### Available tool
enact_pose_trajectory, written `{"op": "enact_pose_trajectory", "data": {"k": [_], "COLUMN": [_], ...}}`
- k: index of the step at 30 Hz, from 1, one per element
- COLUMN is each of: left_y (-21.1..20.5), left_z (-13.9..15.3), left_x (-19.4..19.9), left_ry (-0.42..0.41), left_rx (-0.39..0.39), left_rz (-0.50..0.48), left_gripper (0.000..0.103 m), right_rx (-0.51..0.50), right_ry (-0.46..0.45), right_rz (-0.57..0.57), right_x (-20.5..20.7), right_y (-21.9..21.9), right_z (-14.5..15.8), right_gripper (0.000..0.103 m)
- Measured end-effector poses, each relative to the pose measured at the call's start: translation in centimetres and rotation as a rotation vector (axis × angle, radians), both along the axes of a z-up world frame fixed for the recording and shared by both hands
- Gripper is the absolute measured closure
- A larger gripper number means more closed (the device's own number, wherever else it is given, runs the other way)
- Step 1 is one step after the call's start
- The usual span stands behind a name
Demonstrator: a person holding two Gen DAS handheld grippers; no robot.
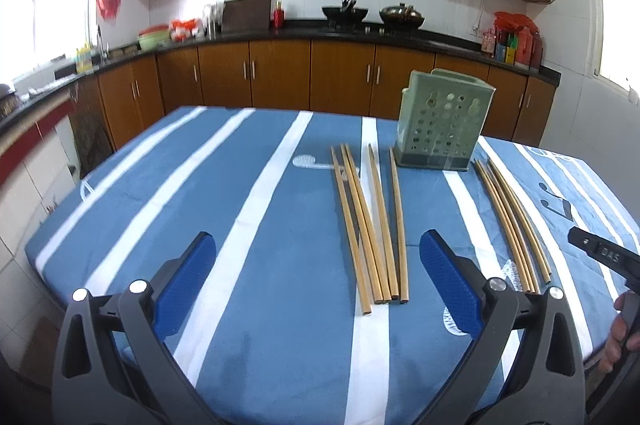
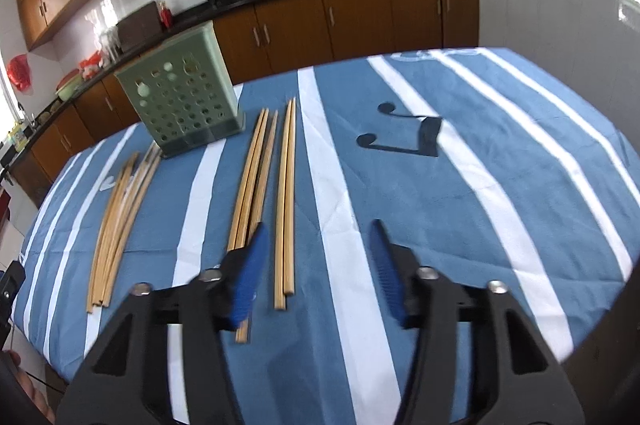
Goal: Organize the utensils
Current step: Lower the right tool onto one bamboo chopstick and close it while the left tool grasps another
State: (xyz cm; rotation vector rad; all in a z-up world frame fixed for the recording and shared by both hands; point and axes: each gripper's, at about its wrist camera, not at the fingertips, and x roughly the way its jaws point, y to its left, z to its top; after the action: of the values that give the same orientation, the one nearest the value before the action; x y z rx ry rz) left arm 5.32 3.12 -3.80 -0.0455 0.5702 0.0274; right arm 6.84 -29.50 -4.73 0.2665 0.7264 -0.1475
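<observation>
Lay loose on the striped cloth (image 1: 248, 265): two bundles of chopsticks (image 1: 370, 225), near side of the green holder (image 1: 442, 127); hovered wide open and empty, left gripper (image 1: 316, 281) and right gripper (image 2: 316, 269); likely still at pickup; needed next a close on the rightmost pair (image 2: 286, 201).

Right gripper's left finger (image 2: 248, 273) covers the near ends of a few chopsticks (image 2: 256, 169), the far chopstick bunch (image 2: 120, 213) is motion-blurred, and the green holder (image 1: 442, 123) looks maybe empty.
</observation>
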Motion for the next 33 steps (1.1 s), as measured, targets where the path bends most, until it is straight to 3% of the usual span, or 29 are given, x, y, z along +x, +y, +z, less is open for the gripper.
{"op": "enact_pose_trajectory", "data": {"k": [4,9,16,21,26,33], "left_y": [0.9,1.6,1.5,1.3,0.5,-0.9], "left_z": [-0.6,-1.3,-2.5,-3.3,-4.5,-5.2], "left_x": [1.6,3.2,6.3,8.5,10.6,11.8], "left_ry": [0.053,0.102,0.178,0.241,0.312,0.352], "left_rx": [-0.041,-0.062,-0.084,-0.105,-0.102,-0.082], "left_rz": [0.006,0.014,-0.005,-0.053,-0.108,-0.167], "left_gripper": [0.004,0.011,0.031,0.043,0.069,0.075], "right_rx": [0.029,0.039,0.032,0.0,-0.023,-0.015], "right_ry": [0.07,0.137,0.187,0.192,0.199,0.209], "right_rz": [0.048,0.094,0.093,0.107,0.096,0.104], "right_x": [2.8,4.7,5.4,5.2,5.5,6.0], "right_y": [0.0,0.5,0.2,0.1,0.3,-0.1], "right_z": [-0.9,-1.8,-2.6,-2.3,-2.2,-2.2], "right_gripper": [0.08,0.084,0.095,0.095,0.095,0.095]}}
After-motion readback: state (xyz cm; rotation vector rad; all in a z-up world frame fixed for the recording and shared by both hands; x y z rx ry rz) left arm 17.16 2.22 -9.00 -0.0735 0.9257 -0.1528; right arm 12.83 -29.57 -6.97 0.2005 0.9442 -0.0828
